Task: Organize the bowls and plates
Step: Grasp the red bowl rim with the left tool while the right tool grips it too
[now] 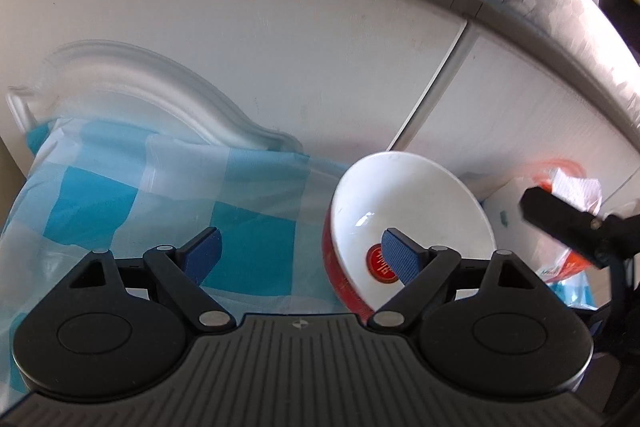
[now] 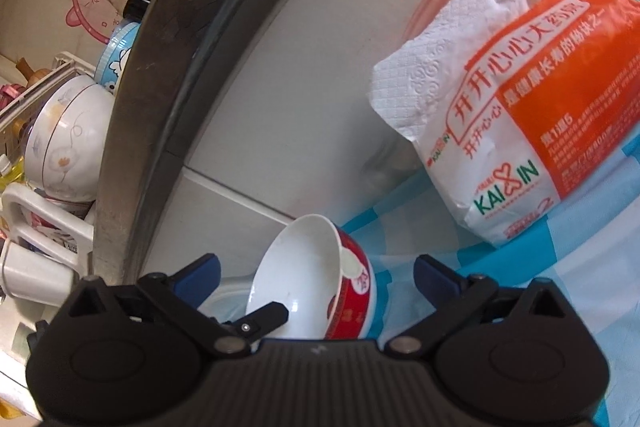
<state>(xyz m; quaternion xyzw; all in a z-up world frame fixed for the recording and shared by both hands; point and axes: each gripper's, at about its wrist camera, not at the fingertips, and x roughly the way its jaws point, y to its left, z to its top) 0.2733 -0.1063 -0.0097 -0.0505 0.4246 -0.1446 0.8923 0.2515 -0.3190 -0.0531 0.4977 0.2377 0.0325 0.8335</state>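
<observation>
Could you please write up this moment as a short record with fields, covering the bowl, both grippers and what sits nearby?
bowl: red-and-white bowl, tilted on its side on the blue checked cloth
left gripper: open, one finger inside the bowl, grip not shown
right gripper: open, bowl between its fingers, pads apart from it
nearby: tissue pack on the cloth
on counter: flowered bowl in a white rack

bowl (image 2: pixel 320 279): base hidden by gripper body | tissue pack (image 2: pixel 532 131): cut by right edge, blurred
</observation>
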